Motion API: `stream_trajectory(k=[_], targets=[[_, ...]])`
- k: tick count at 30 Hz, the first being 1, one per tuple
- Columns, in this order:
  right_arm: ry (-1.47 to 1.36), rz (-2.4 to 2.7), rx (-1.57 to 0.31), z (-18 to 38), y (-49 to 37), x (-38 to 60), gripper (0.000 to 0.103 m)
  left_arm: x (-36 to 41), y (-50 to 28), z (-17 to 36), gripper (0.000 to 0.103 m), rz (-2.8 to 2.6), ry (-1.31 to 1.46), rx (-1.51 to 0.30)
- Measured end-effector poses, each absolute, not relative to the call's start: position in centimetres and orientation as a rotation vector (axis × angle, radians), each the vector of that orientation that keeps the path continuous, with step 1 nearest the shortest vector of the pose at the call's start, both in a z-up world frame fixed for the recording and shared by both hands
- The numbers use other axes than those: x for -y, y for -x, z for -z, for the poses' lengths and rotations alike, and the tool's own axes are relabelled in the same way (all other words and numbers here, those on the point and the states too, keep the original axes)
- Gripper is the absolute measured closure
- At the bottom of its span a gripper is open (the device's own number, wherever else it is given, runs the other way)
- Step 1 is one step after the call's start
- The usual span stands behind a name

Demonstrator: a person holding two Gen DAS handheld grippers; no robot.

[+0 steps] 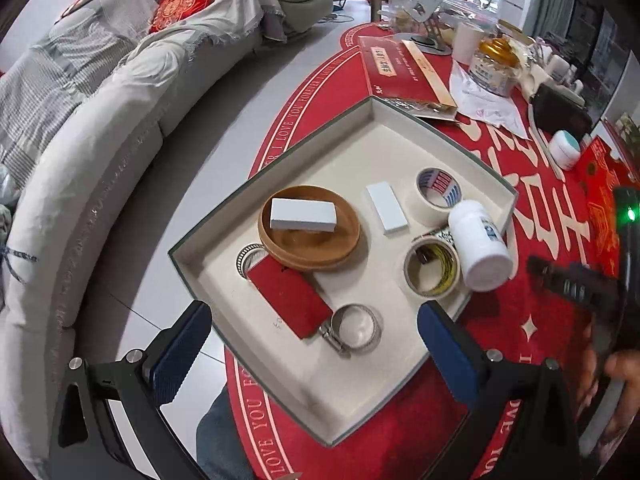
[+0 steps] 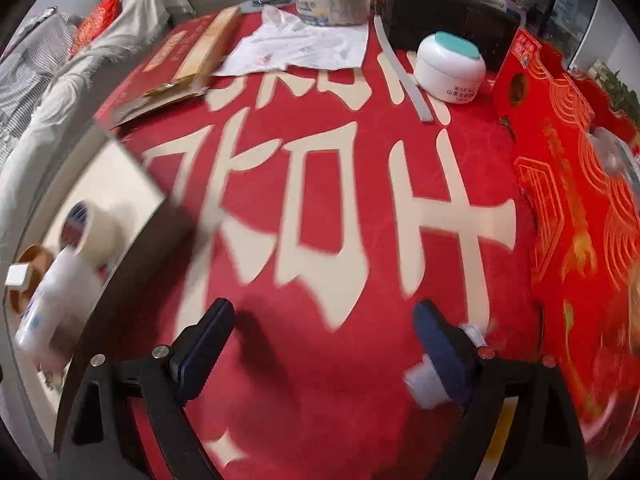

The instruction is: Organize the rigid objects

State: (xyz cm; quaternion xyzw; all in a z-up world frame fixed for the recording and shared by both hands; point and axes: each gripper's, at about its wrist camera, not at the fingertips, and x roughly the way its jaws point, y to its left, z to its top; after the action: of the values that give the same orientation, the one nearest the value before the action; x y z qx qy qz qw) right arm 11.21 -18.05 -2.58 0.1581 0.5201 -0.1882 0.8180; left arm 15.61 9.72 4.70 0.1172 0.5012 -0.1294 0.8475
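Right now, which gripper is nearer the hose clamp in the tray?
Left. The left gripper hangs open right over the hose clamp; the right gripper is open over bare tablecloth outside the tray.

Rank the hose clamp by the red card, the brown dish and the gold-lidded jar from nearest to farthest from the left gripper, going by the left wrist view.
1. Hose clamp, in the tray just ahead of the open left gripper.
2. Brown dish, mid-tray, holding a white block.
3. Gold-lidded jar, far across the table, outside the tray.
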Motion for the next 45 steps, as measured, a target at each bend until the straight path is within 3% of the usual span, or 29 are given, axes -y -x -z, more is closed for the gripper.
stream_trajectory(k=[5, 9, 17, 19, 21, 22, 23, 24, 32, 35, 37, 43, 45], targets=[[-0.375, 0.151, -1.115, 1.2, -6.9, 12.2, 0.011, -10.2, -14.5, -5.1, 0.0, 0.273, -0.249, -1.049], [-0.213, 0.494, -0.989, -1.3, -2.8, 12.6, 0.011, -10.6, -13.4, -5.0, 0.0, 0.27, -0.256, -1.051], [-0.517, 0.816, -0.95, 1.1, 3.3, 20.1, 0.013, -9.9, -11.5, -3.9, 0.0, 0.297, -0.312, -1.087], [-0.54, 0.803, -0.942, 1.4, 3.0, 21.1, 0.024, -9.7, -11.3, -3.8, 0.0, 0.298, -0.327, -1.089], [-0.549, 0.779, -0.948, 1.9, 1.7, 21.4, 0.045, -9.8, -11.2, -3.8, 0.0, 0.299, -0.335, -1.09], [-0.546, 0.776, -0.964, 2.0, 1.3, 21.5, 0.049, -9.9, -11.2, -3.9, 0.0, 0.299, -0.335, -1.089], [-0.534, 0.785, -0.965, 2.4, 1.1, 21.0, 0.062, -10.0, -11.2, -4.0, 0.0, 0.297, -0.332, -1.088], [-0.528, 0.776, -0.966, 2.4, 0.9, 20.9, 0.067, -10.1, -11.3, -4.1, 0.0, 0.297, -0.329, -1.087], [-0.408, 0.343, -1.076, 1.8, 0.5, 11.8, 0.066, -10.1, -11.0, -3.8, 0.0, 0.308, -0.322, -1.094], [-0.333, 0.41, -1.011, 0.5, 0.0, 11.2, 0.023, -10.3, -10.7, -3.9, 0.0, 0.314, -0.322, -1.091], [-0.314, 0.529, -0.922, -0.7, -0.6, 12.7, 0.023, -10.4, -10.6, -3.8, 0.0, 0.319, -0.316, -1.096], [-0.465, 0.709, -0.933, 1.1, -3.8, 17.9, 0.023, -10.4, -9.9, -3.0, 0.0, 0.337, -0.356, -1.12], [-0.49, 0.701, -0.975, 2.4, -5.7, 18.7, 0.027, -10.3, -9.7, -2.7, 0.0, 0.348, -0.368, -1.132]])
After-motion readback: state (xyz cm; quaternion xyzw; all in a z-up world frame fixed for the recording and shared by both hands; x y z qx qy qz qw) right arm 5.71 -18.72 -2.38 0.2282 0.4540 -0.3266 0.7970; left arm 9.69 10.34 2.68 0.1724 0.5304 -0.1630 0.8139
